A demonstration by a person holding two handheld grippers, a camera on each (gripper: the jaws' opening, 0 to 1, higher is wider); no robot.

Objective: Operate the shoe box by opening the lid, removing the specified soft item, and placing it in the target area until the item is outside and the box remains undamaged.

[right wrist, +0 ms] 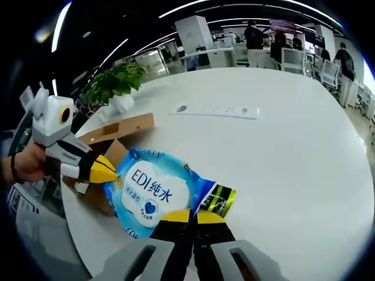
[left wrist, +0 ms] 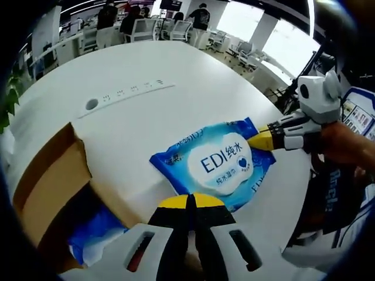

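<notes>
The box sits open at the lower left of the left gripper view, and the wipes pack is already out, lying on the white table mid-frame. What looks left is letting go and settling it in the target area. Both grippers seem clamped on it: the left gripper pinches its near edge, jaws together, and the right gripper does likewise. The label reads "EDI纯水"; smaller print is illegible.
</notes>
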